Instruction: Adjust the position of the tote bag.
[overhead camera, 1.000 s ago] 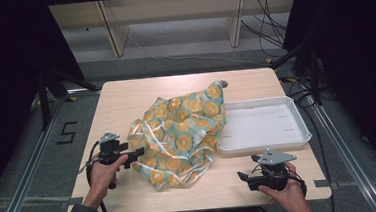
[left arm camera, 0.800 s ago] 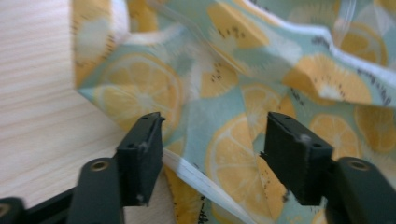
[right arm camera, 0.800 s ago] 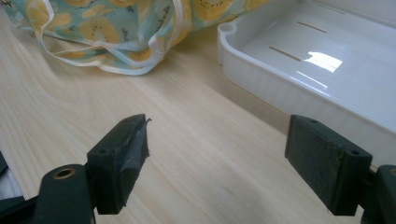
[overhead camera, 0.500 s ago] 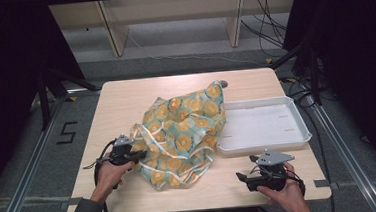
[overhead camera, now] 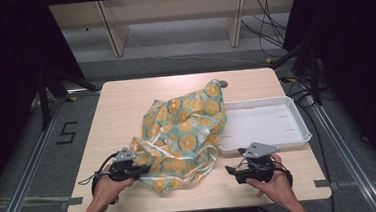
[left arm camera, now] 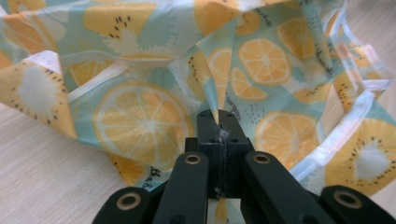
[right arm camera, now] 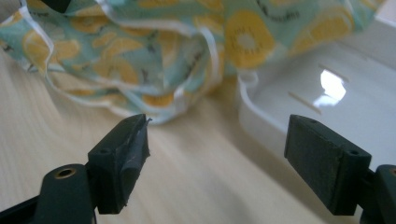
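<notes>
On the pale wooden table (overhead camera: 121,105), a crumpled thin cloth printed with orange slices and kiwi on a teal ground (overhead camera: 185,131) lay heaped at centre, its right edge draped against or just over the left rim of the shallow white plastic tray (overhead camera: 297,126). The left gripper (left arm camera: 218,122) had its jaws pressed fully together at the near left edge of the cloth; a thin ridge of fabric ran up from between the tips, so it appeared to hold a small pinch, though how much material was caught could not be judged. The right gripper (right arm camera: 217,158) was held low over bare table in front of the tray with its jaws spread wide and nothing between them, cloth well ahead of it and the tray wall just beside its right jaw. Risks, as judged: the left pinch looked shallow and sat on a fold, so a quick pull could slip the slick fabric free. The cloth's white-trimmed edges (right arm camera: 205,46) looped loosely, and a jaw could snag one loop and bunch the pile instead of spreading it. Dragging the cloth while it touched the tray could shift the light tray. The right gripper closing near the tray might catch its rim.
</notes>
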### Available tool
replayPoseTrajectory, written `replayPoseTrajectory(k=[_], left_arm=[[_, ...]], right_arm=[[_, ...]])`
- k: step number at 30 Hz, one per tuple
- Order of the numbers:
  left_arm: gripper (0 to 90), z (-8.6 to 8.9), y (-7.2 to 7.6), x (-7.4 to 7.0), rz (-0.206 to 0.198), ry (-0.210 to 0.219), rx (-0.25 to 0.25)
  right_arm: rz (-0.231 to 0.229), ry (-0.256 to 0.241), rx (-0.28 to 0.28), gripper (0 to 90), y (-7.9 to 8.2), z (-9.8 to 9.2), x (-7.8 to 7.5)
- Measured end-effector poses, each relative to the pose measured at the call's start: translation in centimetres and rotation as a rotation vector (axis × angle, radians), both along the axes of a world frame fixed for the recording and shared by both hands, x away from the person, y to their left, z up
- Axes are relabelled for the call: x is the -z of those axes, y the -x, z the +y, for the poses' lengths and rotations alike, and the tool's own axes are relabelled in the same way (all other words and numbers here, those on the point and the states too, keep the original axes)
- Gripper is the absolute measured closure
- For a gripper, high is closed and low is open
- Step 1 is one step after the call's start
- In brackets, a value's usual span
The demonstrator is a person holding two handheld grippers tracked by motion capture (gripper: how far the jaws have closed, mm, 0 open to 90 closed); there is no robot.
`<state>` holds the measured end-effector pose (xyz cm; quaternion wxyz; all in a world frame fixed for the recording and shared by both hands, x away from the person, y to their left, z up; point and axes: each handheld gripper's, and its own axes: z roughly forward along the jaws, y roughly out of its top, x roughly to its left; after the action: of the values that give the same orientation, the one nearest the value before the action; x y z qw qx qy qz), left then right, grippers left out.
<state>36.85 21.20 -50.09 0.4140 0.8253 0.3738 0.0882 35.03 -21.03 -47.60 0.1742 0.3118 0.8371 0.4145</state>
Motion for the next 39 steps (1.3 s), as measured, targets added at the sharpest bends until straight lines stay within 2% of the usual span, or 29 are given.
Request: replayPoseTrajectory(k=[1, 2, 3, 4, 5, 6, 7, 8, 9, 10, 11, 13, 14, 15, 16, 18, 19, 20, 21, 22, 23, 24, 25, 29, 35, 37, 39], left_arm=[[89.2, 0.2, 0.1, -0.2, -0.004, -0.014, 0.008], [89.1, 0.3, 0.2, -0.2, -0.018, -0.006, -0.003], [88.7, 0.5, 0.2, -0.2, -0.008, -0.012, 0.001], [86.1, 0.6, 0.2, -0.1, -0.022, -0.009, -0.030], [79.5, 0.8, 0.1, 0.0, -0.030, -0.026, -0.047], [72.9, 1.0, 0.0, 0.0, -0.023, -0.052, -0.057], [56.8, 1.0, -0.2, 0.1, -0.014, -0.061, -0.073], [56.8, 1.0, -0.2, 0.2, -0.013, -0.057, -0.096], [53.0, 1.0, -0.3, 0.2, -0.001, -0.062, -0.100], [49.4, 1.0, -0.4, 0.2, 0.002, -0.083, -0.102], [45.7, 1.0, -0.6, 0.2, 0.017, -0.109, -0.100], [41.9, 0.8, -0.9, 0.5, 0.043, -0.115, -0.111], [41.4, 0.7, -1.1, 0.7, 0.054, -0.117, -0.111], [41.8, 0.6, -1.3, 0.9, 0.057, -0.120, -0.109], [44.4, 0.4, -1.4, 1.0, 0.057, -0.113, -0.110], [57.3, 0.3, -1.6, 0.9, 0.036, -0.142, -0.078], [72.5, 0.2, -1.5, 1.0, 0.017, -0.155, -0.063], [82.1, 0.2, -1.5, 1.0, 0.017, -0.155, -0.063], [82.1, 0.3, -1.4, 1.0, 0.005, -0.161, -0.047], [87.4, 0.2, -1.3, 1.1, 0.003, -0.155, -0.045], [88.7, 0.3, -1.1, 1.0, 0.001, -0.166, -0.019], [89.0, 0.2, -0.8, 1.0, 0.003, -0.162, -0.024], [89.2, 0.2, -0.5, 1.0, -0.001, -0.163, -0.016], [89.3, 0.5, 1.1, 0.6, -0.003, -0.147, 0.011], [89.3, 0.6, 3.9, -0.1, -0.006, -0.131, 0.052], [89.3, 0.4, 4.8, -0.1, -0.003, -0.114, 0.063], [89.2, 0.5, 5.3, -0.2, -0.003, -0.124, 0.068]], right_arm=[[-0.018, 0.004, -0.005, 22.6, -0.3, 0.7, -0.2], [-0.028, 0.005, -0.011, 22.6, -0.7, 1.4, -0.2], [-0.031, 0.016, -0.023, 22.6, -1.1, 2.1, -0.3], [-0.036, 0.022, -0.033, 22.6, -1.5, 2.9, -0.3], [-0.034, 0.028, -0.035, 22.5, -1.9, 3.7, -0.4], [-0.044, 0.038, -0.044, 22.5, -2.3, 4.4, -0.4], [-0.055, 0.061, -0.045, 22.2, -2.9, 5.8, -0.5], [-0.055, 0.061, -0.045, 22.2, -2.9, 5.8, -0.5], [-0.062, 0.074, -0.053, 22.2, -3.3, 6.4, -0.5], [-0.060, 0.074, -0.049, 21.9, -3.6, 7.0, -0.4], [-0.036, 0.093, -0.048, 21.3, -3.8, 7.5, -0.4], [-0.044, 0.124, -0.049, 20.7, -4.5, 8.5, 0.1], [-0.018, 0.139, -0.045, 20.5, -4.7, 9.0, 0.4], [-0.020, 0.158, -0.042, 19.6, -4.9, 9.4, 0.7], [-0.001, 0.181, -0.043, 19.2, -5.1, 9.7, 0.9], [0.022, 0.218, -0.040, 22.1, -5.5, 10.3, 1.4], [0.023, 0.255, -0.048, 39.1, -5.8, 10.6, 2.0], [0.023, 0.255, -0.048, 39.1, -5.8, 10.6, 2.0], [0.005, 0.287, -0.049, 50.7, -6.1, 10.6, 2.3], [0.012, 0.295, -0.064, 56.3, -6.3, 10.6, 2.4], [0.015, 0.301, -0.060, 64.6, -6.3, 10.5, 2.5], [0.024, 0.300, -0.064, 71.0, -6.3, 10.4, 2.5], [0.033, 0.290, -0.096, 82.9, -6.2, 10.1, 2.4], [0.029, 0.262, -0.134, 89.8, -5.7, 9.7, 2.0], [0.058, 0.233, -0.197, 90.0, -3.6, 9.1, 1.6], [0.063, 0.224, -0.219, 90.0, -2.9, 8.9, 1.6], [0.062, 0.224, -0.256, 90.0, -2.2, 8.6, 1.4]])
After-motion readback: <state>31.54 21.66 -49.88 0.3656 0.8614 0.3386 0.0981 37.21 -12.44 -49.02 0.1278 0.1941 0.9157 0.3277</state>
